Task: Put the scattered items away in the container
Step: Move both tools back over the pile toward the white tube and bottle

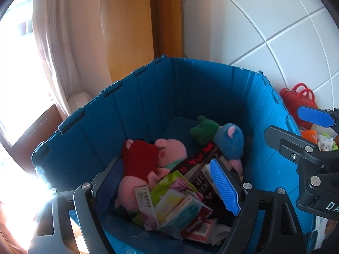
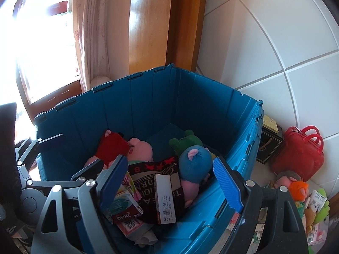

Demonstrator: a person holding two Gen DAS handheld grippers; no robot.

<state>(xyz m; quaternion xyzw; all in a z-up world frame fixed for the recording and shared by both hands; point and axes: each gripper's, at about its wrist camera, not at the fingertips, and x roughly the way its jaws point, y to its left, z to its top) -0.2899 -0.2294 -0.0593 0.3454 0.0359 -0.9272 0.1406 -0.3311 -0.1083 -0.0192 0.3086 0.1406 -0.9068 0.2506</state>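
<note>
Deep blue plastic crate (image 1: 211,97) with ribbed walls and open top, parked against white tiled wall (image 1: 264,21). Inside the crate, piled toward the near end: pink plush pig in red dress (image 1: 139,160), round blue plush with pink ears (image 2: 193,158), green plush frog (image 2: 186,142) further back by the far wall, black printed carton (image 2: 148,176) lying flat under them. On top of that, small medicine boxes: white upright one (image 2: 165,199), red-and-white Tylenol box (image 1: 199,228), green-and-pink packet (image 1: 175,188). Outside the crate, on the floor to its right: red glossy handbag (image 2: 300,152), dark square box (image 2: 269,144), heap of small plush toys (image 2: 296,190) not yet packed. Left tool (image 1: 167,182) over the crate's near end, spread wide, gripping nothing. Right tool (image 2: 171,182) beside it over the crate, likewise spread wide and empty, boxes lying loose below.
</note>
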